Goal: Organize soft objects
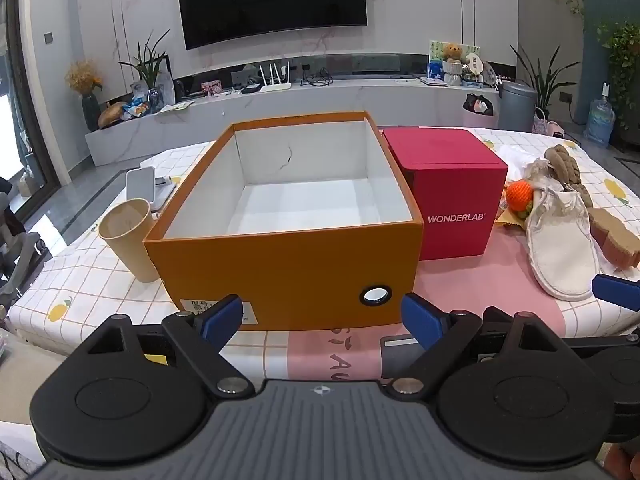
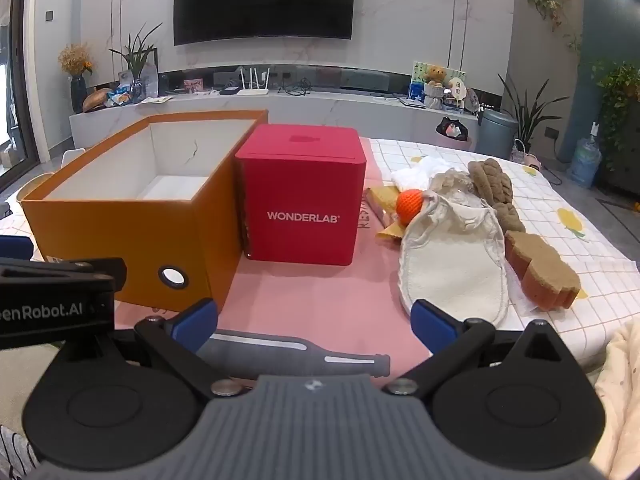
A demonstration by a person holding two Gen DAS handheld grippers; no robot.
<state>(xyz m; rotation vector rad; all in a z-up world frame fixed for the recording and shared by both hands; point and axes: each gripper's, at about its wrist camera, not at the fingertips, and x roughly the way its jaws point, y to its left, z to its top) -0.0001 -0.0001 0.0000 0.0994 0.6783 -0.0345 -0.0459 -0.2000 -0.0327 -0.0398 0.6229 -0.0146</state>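
A: Where are the soft things to be found?

B: A loose heap is seen on the right of the table (image 2: 540, 184): a white mitt (image 2: 452, 264) lying flat nearest, an orange ball (image 2: 410, 202) at its far end, a brown braided piece (image 2: 492, 184) behind, and a sponge (image 2: 540, 268) just beside the mitt on the right. The orange box (image 1: 280, 264) stands open and empty at the left, with the red box (image 2: 300, 204) touching or nearly touching it, between it and the heap.

A: And the grippers?

B: Both are spread wide with nothing between the jaws. The left gripper (image 1: 322, 316) is held in front of the orange box; the right gripper (image 2: 314, 326) is held over the pink mat, near the mitt's near end.

A: How is the mitt expected to handle?

B: It is judged light and limp, so it would sag and fold when lifted. A pinch at the near edge, where the cloth is bunched into a rim, is thought best. The ball looks knitted and may roll; it should be taken across its middle. The sponge is expected to compress, so a gentle squeeze would be enough. What lies under the white cloth at the back cannot be told.
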